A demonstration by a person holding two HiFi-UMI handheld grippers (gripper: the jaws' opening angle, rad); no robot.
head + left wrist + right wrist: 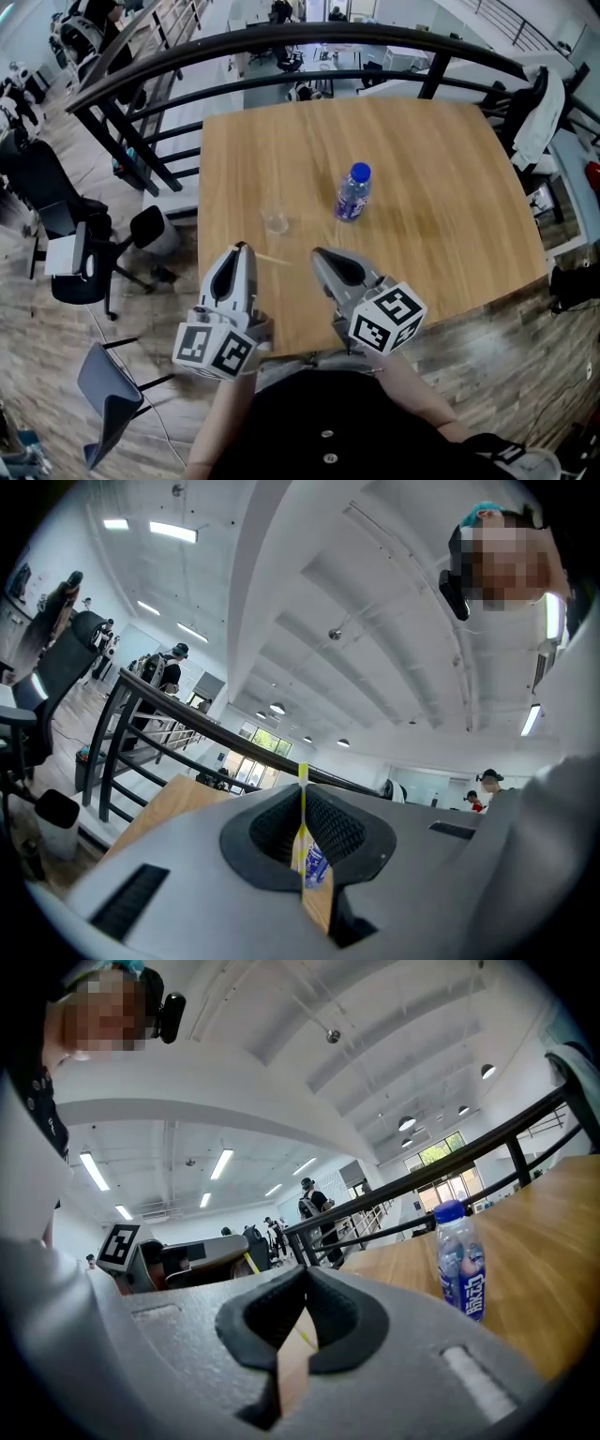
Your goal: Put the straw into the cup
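A small clear cup (275, 220) stands on the wooden table (441, 187), just beyond my two grippers. My left gripper (241, 251) is shut on a thin yellow straw (273, 259), which sticks out level to the right from its tip. In the left gripper view the straw (303, 803) runs upright between the closed pads of the left gripper (302, 797). My right gripper (320, 255) hovers over the table's near edge, right of the straw's free end. In its own view the right gripper (305, 1279) has its jaws together with nothing held.
A blue-capped water bottle (353, 192) stands upright right of the cup, and shows as the bottle (460, 1260) in the right gripper view. A black railing (309, 42) curves behind the table. Office chairs (84, 258) stand on the floor at the left.
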